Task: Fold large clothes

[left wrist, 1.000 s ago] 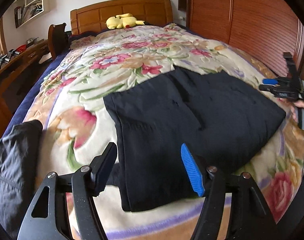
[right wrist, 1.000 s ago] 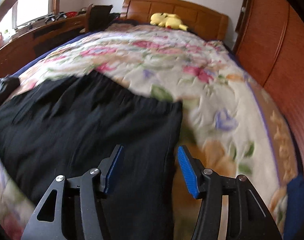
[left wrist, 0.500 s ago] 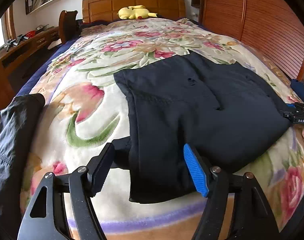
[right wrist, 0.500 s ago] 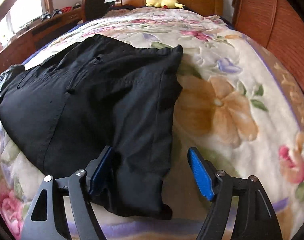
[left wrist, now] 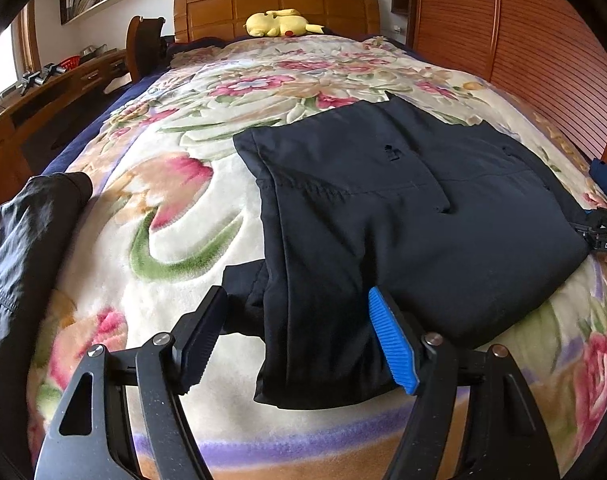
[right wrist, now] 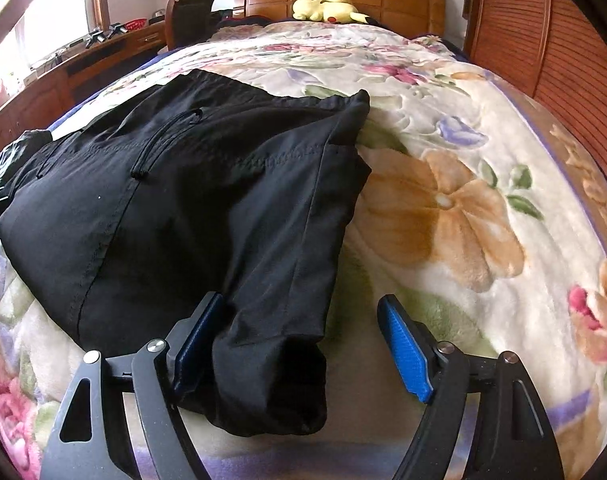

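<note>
Black trousers [left wrist: 383,220] lie folded flat on the floral blanket [left wrist: 163,200] of a bed. My left gripper [left wrist: 295,300] is open and low over the near edge. The trousers' near left corner lies between its fingers, and the pads do not press on it. In the right wrist view the same trousers [right wrist: 183,200] spread to the left. My right gripper [right wrist: 299,300] is open around the near right corner, a rolled hem end. Its left pad [right wrist: 199,332] sits close against the cloth; its blue right pad [right wrist: 403,352] stands apart over bare blanket.
A dark grey jacket [left wrist: 19,240] lies at the bed's left edge. A yellow plush toy [left wrist: 277,22] rests by the wooden headboard [left wrist: 275,0]. Slatted wooden doors [left wrist: 503,40] run along the right side. A desk [left wrist: 43,96] and chair [left wrist: 147,44] stand at the left.
Both grippers have sunk toward the blanket at the trousers' near edge and their jaws have widened. The trousers' near corners now lie between the fingers.
</note>
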